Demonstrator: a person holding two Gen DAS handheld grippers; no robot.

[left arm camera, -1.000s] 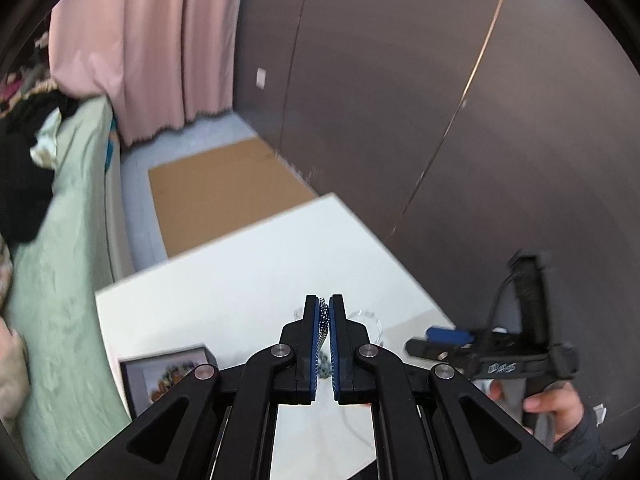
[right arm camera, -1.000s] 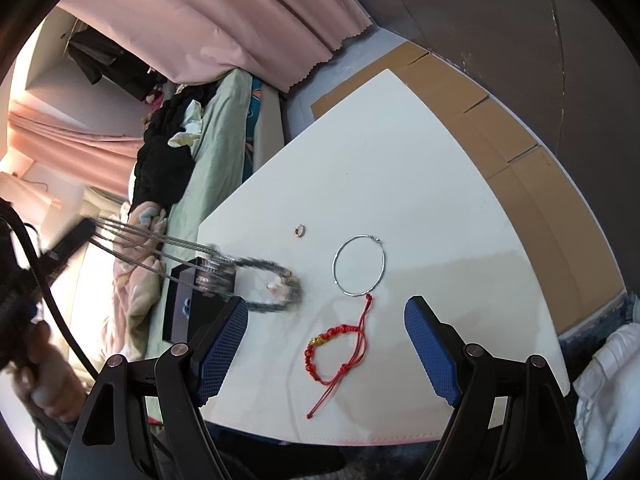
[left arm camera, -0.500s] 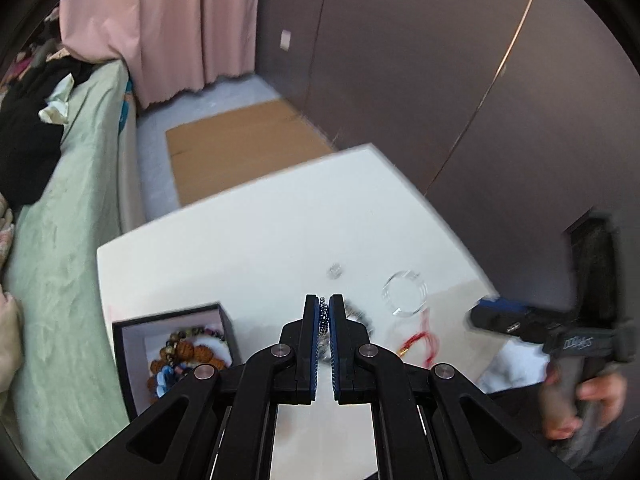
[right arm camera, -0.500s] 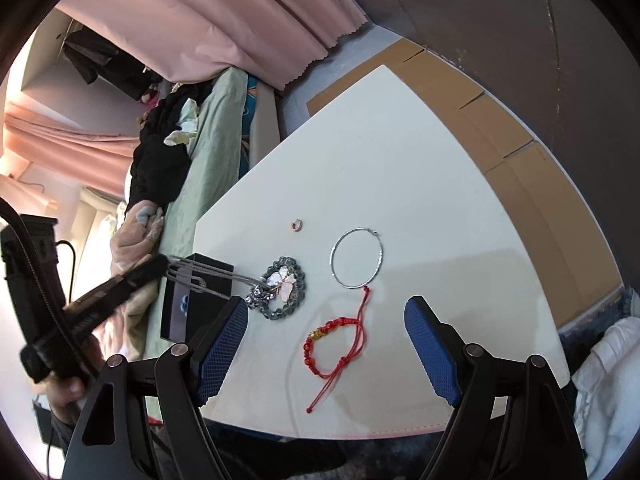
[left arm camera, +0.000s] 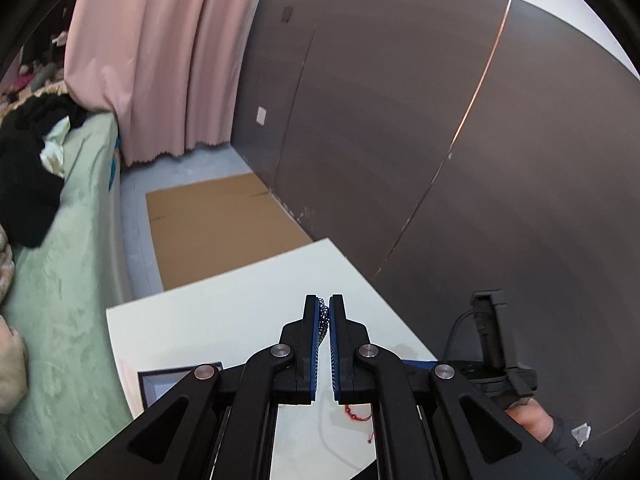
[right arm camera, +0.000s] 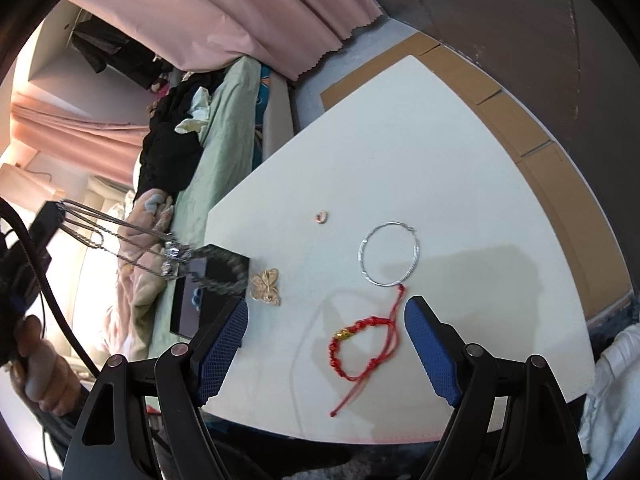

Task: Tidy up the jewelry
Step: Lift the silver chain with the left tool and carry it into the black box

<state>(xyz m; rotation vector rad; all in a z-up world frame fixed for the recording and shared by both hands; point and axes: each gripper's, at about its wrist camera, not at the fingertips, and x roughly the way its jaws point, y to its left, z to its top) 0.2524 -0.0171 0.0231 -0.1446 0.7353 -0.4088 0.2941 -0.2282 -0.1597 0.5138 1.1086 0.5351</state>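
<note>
My left gripper (left arm camera: pixel 324 312) is pinched tight on a beaded necklace (left arm camera: pixel 322 322); from its own camera only a short run of dark and silvery beads shows in the slit between the blue pads, the rest hidden behind the jaws. From the right camera the same necklace (right arm camera: pixel 218 270) hangs in the air at about 9 o'clock, its strands stretched and its lower loop blurred, over a black jewelry box (right arm camera: pixel 190 304) at the table's left edge; I cannot make out what lies inside the box. My right gripper (right arm camera: pixel 326 320) stands wide apart with nothing between its pads, hovering over a red cord bracelet (right arm camera: pixel 362 342) with a gold bead. Just beyond it at 12 o'clock lies a thin silver hoop (right arm camera: pixel 389 254), the bracelet's cord end touching its rim. A small gold butterfly piece (right arm camera: pixel 266 286) sits at 10 o'clock beside the box, and a tiny ring (right arm camera: pixel 321 217) lies farther out, well apart. In the left view the box (left arm camera: pixel 160 384) is mostly covered by my gripper's arms and the bracelet (left arm camera: pixel 358 416) is only a scrap of red. All rests on a white table (right arm camera: pixel 420 152). Beyond it are flattened cardboard (left arm camera: pixel 216 228) on the floor, a dark panelled wall (left arm camera: pixel 400 120), a pink curtain (left arm camera: pixel 160 60), and a bed with a green cover (left arm camera: pixel 60 260) and dark clothes piled on it.
</note>
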